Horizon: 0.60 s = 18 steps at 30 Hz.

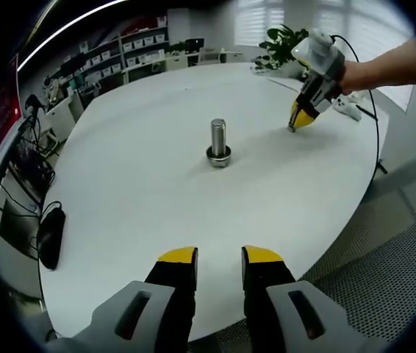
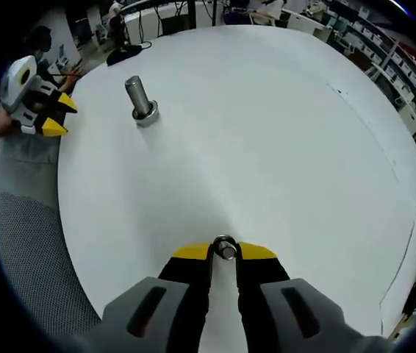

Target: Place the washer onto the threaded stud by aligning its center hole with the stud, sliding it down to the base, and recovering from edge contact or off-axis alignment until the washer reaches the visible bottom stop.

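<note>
A short threaded steel stud [image 1: 218, 138] stands upright on its wider round base in the middle of the white round table [image 1: 142, 198]; it also shows at upper left in the right gripper view [image 2: 139, 95]. My right gripper [image 2: 225, 254] is low over the table, far from the stud, shut on a small metal washer [image 2: 225, 248] held between its yellow tips. In the left gripper view the right gripper [image 1: 300, 122] points down at the table, right of the stud. My left gripper [image 1: 219, 257] hovers open near the table's edge, with nothing between its fingers.
A black object [image 1: 50, 235] lies at the table's left edge. White items [image 1: 349, 107] and a cable sit behind the right gripper. A potted plant [image 1: 283, 44] and shelves [image 1: 127, 51] stand beyond the table. Grey floor [image 2: 31, 243] lies past the rim.
</note>
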### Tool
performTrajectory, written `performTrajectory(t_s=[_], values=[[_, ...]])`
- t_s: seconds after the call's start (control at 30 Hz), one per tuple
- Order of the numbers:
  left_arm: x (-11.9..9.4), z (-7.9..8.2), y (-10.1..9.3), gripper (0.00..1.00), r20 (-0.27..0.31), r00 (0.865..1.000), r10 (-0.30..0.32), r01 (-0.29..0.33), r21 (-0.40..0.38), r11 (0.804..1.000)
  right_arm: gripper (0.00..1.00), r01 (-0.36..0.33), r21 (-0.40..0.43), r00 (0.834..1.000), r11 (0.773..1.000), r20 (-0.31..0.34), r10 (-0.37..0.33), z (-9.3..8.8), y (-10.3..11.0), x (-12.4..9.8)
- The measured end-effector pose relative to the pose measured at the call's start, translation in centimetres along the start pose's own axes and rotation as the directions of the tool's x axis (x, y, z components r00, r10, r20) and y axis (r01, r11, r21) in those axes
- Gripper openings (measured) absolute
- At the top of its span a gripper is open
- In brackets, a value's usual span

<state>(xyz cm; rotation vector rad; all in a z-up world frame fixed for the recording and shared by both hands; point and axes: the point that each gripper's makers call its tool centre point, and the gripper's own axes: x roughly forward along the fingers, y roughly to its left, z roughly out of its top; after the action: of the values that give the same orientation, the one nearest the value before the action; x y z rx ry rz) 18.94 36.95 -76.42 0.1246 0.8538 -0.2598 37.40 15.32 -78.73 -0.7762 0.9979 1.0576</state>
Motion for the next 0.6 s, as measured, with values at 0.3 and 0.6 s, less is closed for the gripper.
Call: performTrajectory(t_s=[0.3,0.6], values=[[0.0,0.0,-0.1,0.22,-0.002,1.0,-0.004,0.004,0.002,1.0,0.28,0.029,0.028,0.999,0.999,0.043,-0.03,-0.4,0.0,-0.6],[0.0,0.0,-0.2,0.22,-0.003,1.0,-0.009,0.009,0.002,1.0,0.28,0.075,0.06,0.992,0.995,0.102,-0.08,-1.5,0.3,-2.4]])
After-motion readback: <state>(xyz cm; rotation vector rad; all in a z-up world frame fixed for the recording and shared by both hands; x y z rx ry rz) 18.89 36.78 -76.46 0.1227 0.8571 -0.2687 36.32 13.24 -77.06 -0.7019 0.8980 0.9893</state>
